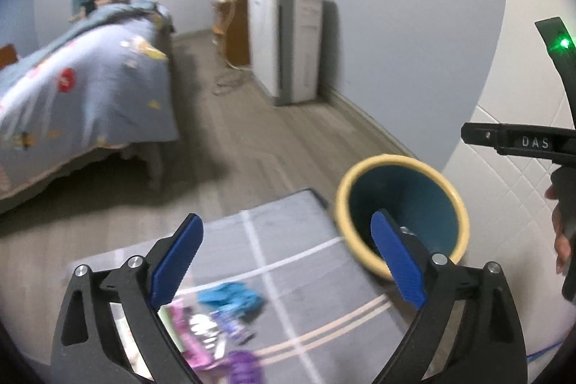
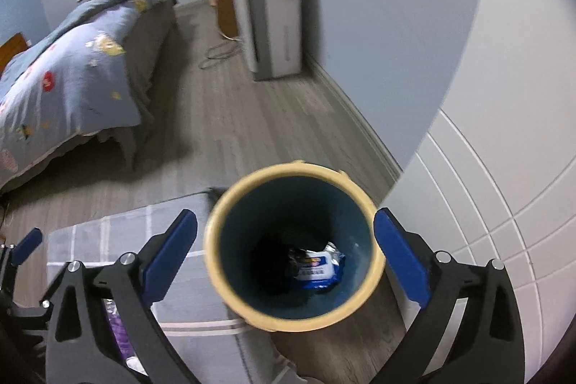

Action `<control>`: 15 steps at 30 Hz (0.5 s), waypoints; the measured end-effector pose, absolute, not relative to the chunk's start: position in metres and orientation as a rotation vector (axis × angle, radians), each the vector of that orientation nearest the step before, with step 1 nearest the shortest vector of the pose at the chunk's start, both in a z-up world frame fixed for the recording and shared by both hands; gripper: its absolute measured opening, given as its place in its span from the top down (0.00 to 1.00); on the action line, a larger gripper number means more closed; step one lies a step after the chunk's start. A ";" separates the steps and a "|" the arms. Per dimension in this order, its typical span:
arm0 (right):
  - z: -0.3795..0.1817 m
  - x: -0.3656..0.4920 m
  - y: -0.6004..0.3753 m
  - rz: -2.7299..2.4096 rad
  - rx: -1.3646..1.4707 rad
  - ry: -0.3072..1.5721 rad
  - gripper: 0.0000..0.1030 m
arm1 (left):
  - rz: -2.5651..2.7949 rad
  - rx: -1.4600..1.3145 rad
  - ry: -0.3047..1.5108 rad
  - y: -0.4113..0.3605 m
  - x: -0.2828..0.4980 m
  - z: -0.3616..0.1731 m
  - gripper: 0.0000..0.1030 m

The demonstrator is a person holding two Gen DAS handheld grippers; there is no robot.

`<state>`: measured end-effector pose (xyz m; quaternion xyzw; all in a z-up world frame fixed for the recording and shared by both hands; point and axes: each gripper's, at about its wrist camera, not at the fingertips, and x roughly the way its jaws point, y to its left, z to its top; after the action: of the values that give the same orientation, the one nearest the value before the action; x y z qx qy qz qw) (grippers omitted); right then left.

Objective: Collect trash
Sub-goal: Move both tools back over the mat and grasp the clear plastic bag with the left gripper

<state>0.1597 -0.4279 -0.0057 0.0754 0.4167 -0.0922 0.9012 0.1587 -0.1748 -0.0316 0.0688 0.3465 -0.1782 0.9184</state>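
the trash bin [image 2: 293, 249] stands on the wood floor [image 2: 230, 132], right by the corner of a grey rug [image 1: 288, 240] with pale lines. its yellow rim touches or sits just over the rug edge at 9 o'clock in the right wrist view. a white tiled wall [image 2: 504, 222] is close on the bin's 3 o'clock side. toward 12 o'clock the floor is open, running between the bed [image 2: 72, 67] at 10 o'clock and a white cabinet [image 2: 270, 17] at 1 o'clock.

the bin is round, blue inside, with a thick yellow rim. down at the bottom lies a blue and white packet [image 2: 318, 267], next to something dark that is hard to make out.

the right gripper [image 2: 284, 254] hangs over the bin with its jaws spread wide, one blue pad on each side of the rim, holding nothing. the left gripper [image 1: 288, 258] is over the rug, jaws spread wide too and holding nothing. the bin [image 1: 401, 215] sits at 2 o'clock from it.

on the rug at 6 o'clock in the left wrist view lie a blue wrapper [image 1: 234, 297], a pink and purple wrapper [image 1: 201, 330], and a purple thing [image 1: 244, 366] cut off by the edge. they are blurry. the left finger hides part of the pink one.
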 end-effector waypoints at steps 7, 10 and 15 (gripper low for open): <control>-0.005 0.158 -0.378 -0.073 0.193 0.885 0.05 | -0.269 0.127 0.683 -0.112 0.114 -0.014 0.08; -0.010 0.155 -0.353 -0.033 0.184 0.891 0.05 | -0.213 0.104 0.682 -0.078 0.099 -0.016 0.08; -0.035 0.157 -0.305 0.049 0.153 0.940 0.05 | -0.097 0.010 0.718 -0.019 0.088 -0.026 0.08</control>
<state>0.1571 -0.3052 -0.0349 0.0734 0.4524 0.0235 0.8885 0.0882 -0.0187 -0.0260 0.0047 0.3513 -0.0475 0.9350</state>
